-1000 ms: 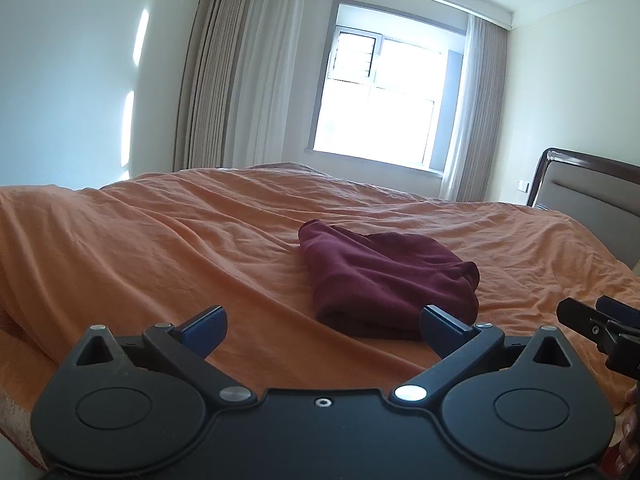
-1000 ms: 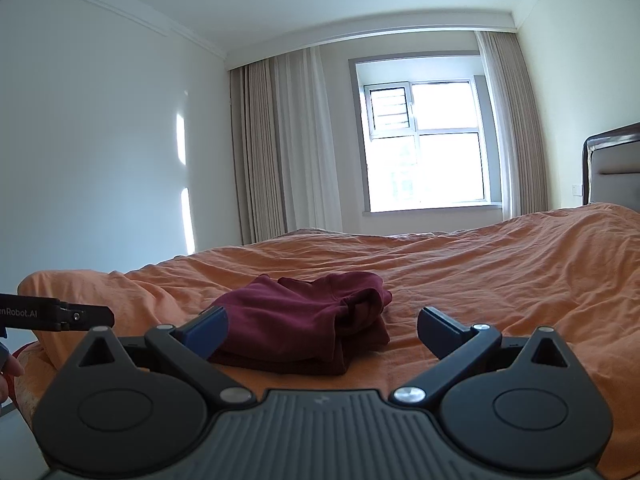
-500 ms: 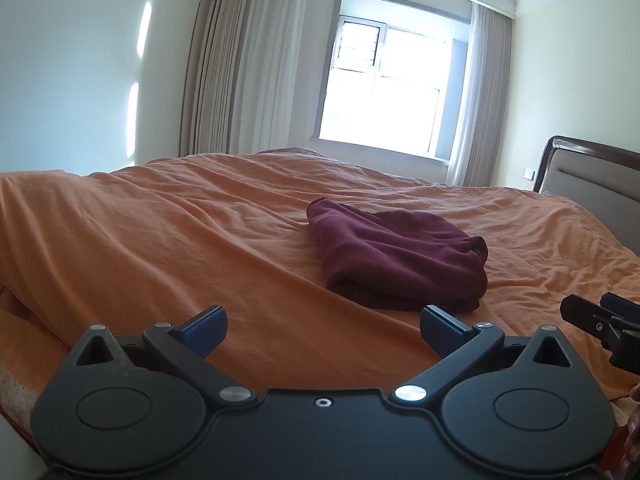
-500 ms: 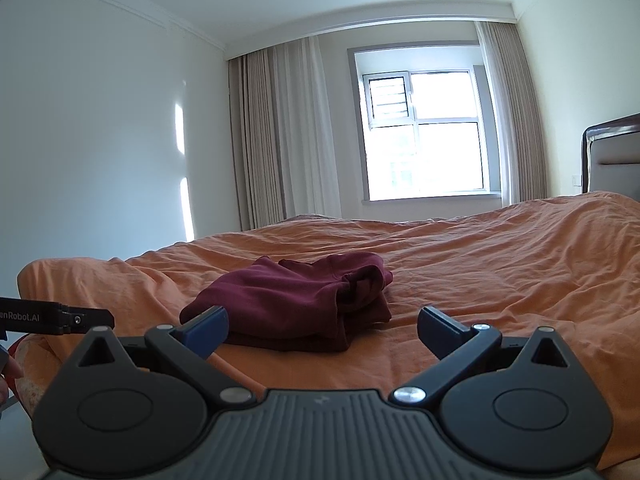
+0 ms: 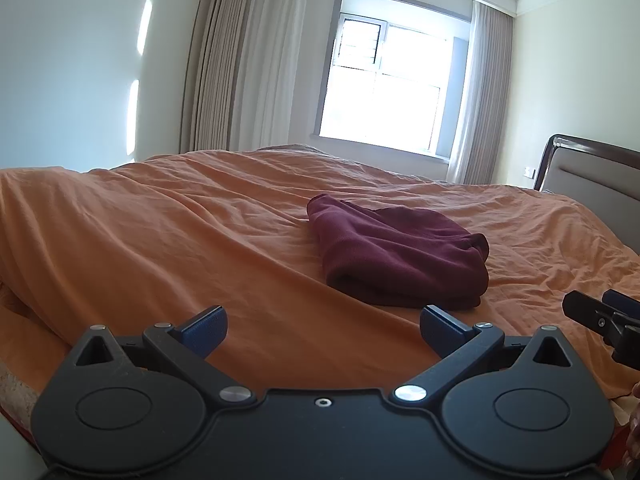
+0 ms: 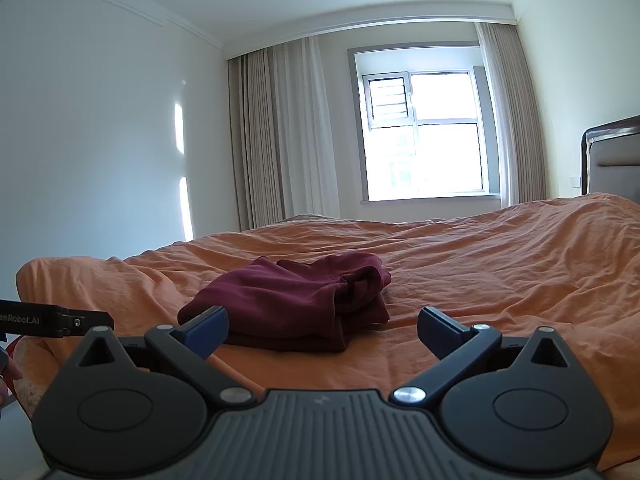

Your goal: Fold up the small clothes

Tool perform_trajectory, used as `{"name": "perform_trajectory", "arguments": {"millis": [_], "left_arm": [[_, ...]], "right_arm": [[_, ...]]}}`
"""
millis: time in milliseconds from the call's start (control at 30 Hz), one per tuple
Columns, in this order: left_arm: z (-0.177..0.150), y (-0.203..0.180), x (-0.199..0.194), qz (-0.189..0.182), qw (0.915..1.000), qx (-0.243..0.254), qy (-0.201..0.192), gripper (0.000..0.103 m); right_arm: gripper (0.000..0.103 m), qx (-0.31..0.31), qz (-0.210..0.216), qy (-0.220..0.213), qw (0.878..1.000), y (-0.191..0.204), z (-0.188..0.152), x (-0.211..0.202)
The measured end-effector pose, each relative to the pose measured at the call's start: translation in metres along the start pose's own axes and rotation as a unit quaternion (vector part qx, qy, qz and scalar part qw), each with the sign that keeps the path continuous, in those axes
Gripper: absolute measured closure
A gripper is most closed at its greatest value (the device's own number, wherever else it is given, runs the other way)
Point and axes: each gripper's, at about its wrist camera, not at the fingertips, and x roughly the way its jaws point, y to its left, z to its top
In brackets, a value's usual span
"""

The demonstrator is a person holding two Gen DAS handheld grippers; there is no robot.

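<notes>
Maroon fabric, a small garment (image 5: 400,258) folded into a thick, compact bundle, lies on the orange bedspread (image 5: 180,240) that covers the bed. Everything else places itself around this bundle. The window (image 5: 384,80) with its pale curtains (image 5: 248,64) stands far behind it, and the dark-framed headboard (image 5: 592,184) rises well off to its right.

On the near side of the bundle, the left gripper (image 5: 322,326) hangs above the bedspread, its jaws spread wide and holding nothing; its right blue fingertip (image 5: 440,324) sits just in front of the bundle's near edge without touching it. In the left wrist view the right gripper (image 5: 600,316) shows at the frame edge, to the right of the bundle and apart from it.

In the right wrist view the garment (image 6: 296,304) lies ahead and slightly left, its layered, open end facing right. The right gripper (image 6: 322,326) is also wide open and empty, with its left blue fingertip (image 6: 208,324) overlapping the bundle's near left corner in the picture; whether it touches cannot be told. The left gripper's black tip (image 6: 60,322) pokes in from the left, near the bundle's left side.
</notes>
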Motion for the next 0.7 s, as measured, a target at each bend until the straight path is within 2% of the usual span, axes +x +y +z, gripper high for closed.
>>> {"name": "perform_trajectory", "arguments": {"millis": [700], "left_arm": [[0.0001,0.0003,0.0007,0.0,1.0,-0.002,0.004,0.001]], "right_arm": [[0.0,-0.006,0.001,0.003,1.0,0.0012,-0.0002,0.002]]}}
